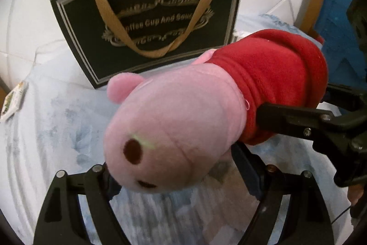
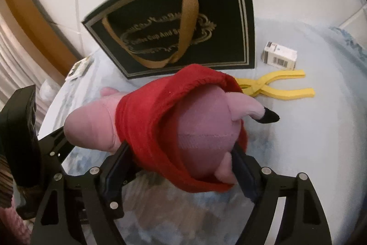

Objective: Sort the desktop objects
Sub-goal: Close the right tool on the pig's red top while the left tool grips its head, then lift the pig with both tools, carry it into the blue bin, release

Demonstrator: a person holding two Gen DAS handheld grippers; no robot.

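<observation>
**Plush pig gripped at both ends in front of the black gift bag**

Held above the pale blue cloth (image 1: 57,130) on the worktop: a pink plush pig (image 1: 174,130) in a red dress, just in front of the black gift bag (image 1: 146,22), body lying across between the two sets of tongs.

Left tongs (image 1: 174,178): jaws spread wide, closed on the pig's snout end, pads pressing either side of the head. Right tongs (image 2: 181,167): likewise spread wide, clamped on the dress and rump, one pad against the red fabric, the other against the pink body near a leg.

Seen only from the left wrist: the snout with its dark nostrils, a small packet (image 1: 13,102) at the cloth's edge left of the bag, a blue object (image 1: 339,22) right of the bag, and the right tongs coming in from the right onto the dress.

Seen only from the right wrist: the pig's underside and black-tipped leg, a yellow clip (image 2: 277,86) lying on the cloth right of the bag, a small white box (image 2: 279,56) beyond it near the bag's right corner, and the left tongs' frame to the left.

Common to both: gold ribbon handle and gold lettering on the bag's front, white tiled wall behind.
</observation>
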